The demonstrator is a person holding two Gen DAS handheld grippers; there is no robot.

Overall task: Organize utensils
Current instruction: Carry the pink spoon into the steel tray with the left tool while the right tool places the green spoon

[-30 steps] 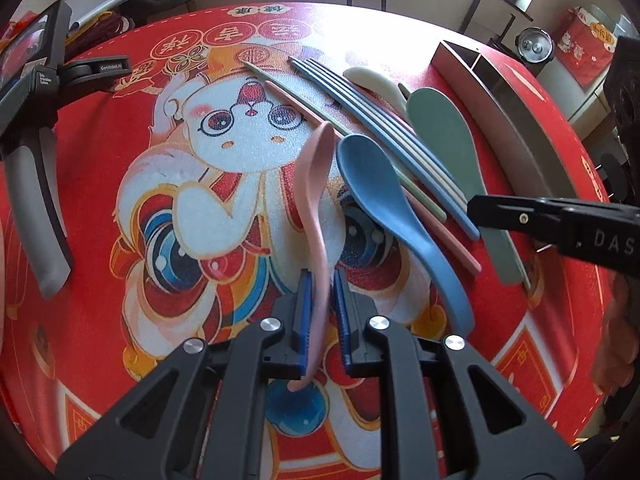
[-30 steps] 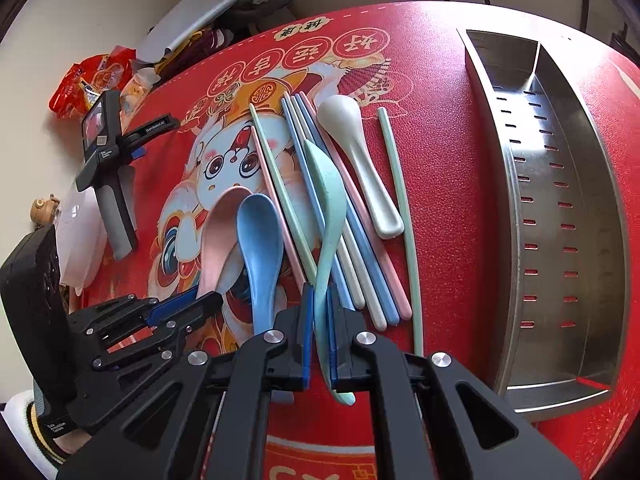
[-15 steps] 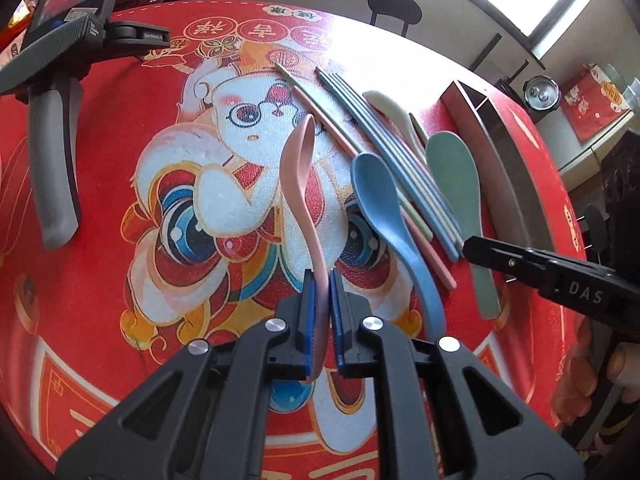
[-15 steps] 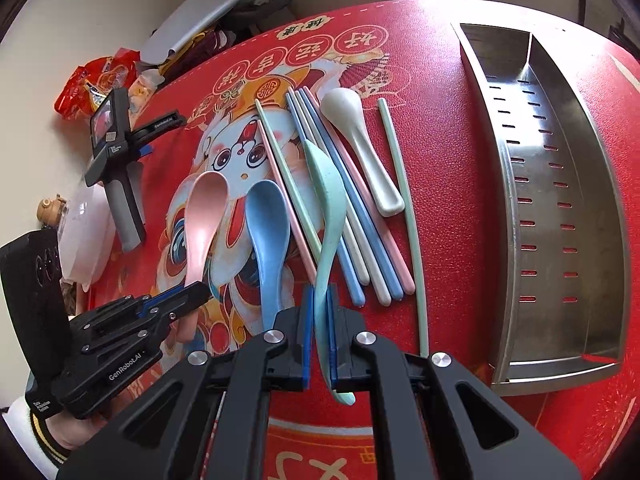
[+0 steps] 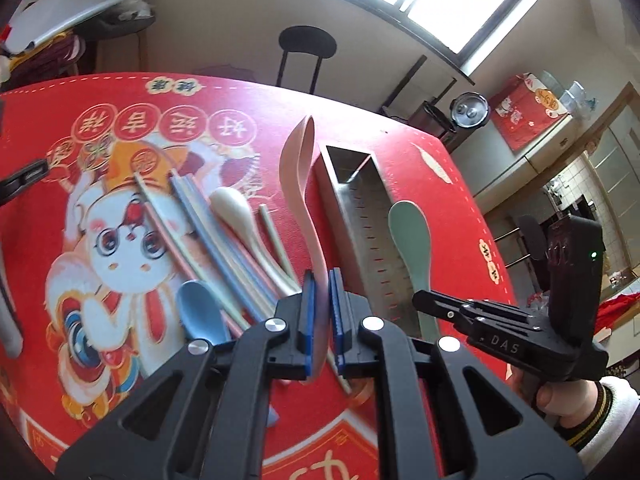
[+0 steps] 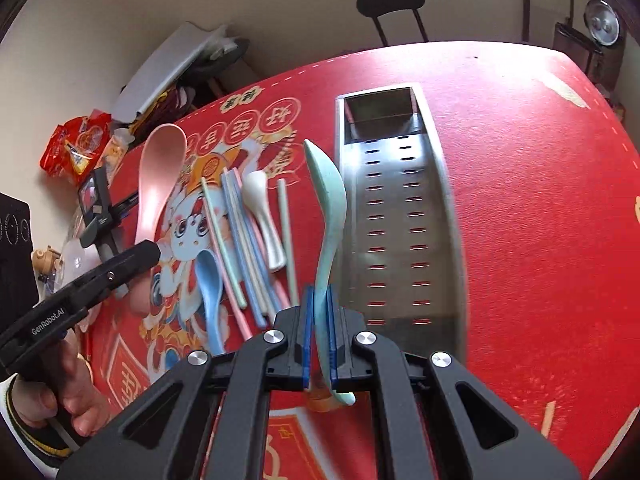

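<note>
My left gripper [image 5: 319, 280] is shut on the handle of a pink spoon [image 5: 299, 184], held up off the red mat beside the steel utensil tray [image 5: 360, 208]. My right gripper [image 6: 319, 294] is shut on a green spoon [image 6: 330, 200], lifted next to the tray [image 6: 400, 216]. The pink spoon also shows in the right wrist view [image 6: 158, 176], and the green spoon in the left wrist view [image 5: 410, 236]. A blue spoon [image 6: 210, 280], a white spoon [image 6: 262, 208] and several chopsticks [image 6: 244, 248] lie on the mat.
The tray's small end compartment [image 6: 380, 112] is at its far end. A phone on a handle [image 6: 98, 208] lies at the mat's left. Snack bags [image 6: 76, 148] and a black chair [image 6: 392, 4] are beyond the table.
Both grippers have lifted their spoons off the mat and tilted up. The left one has swung right toward the tray with the pink spoon.
</note>
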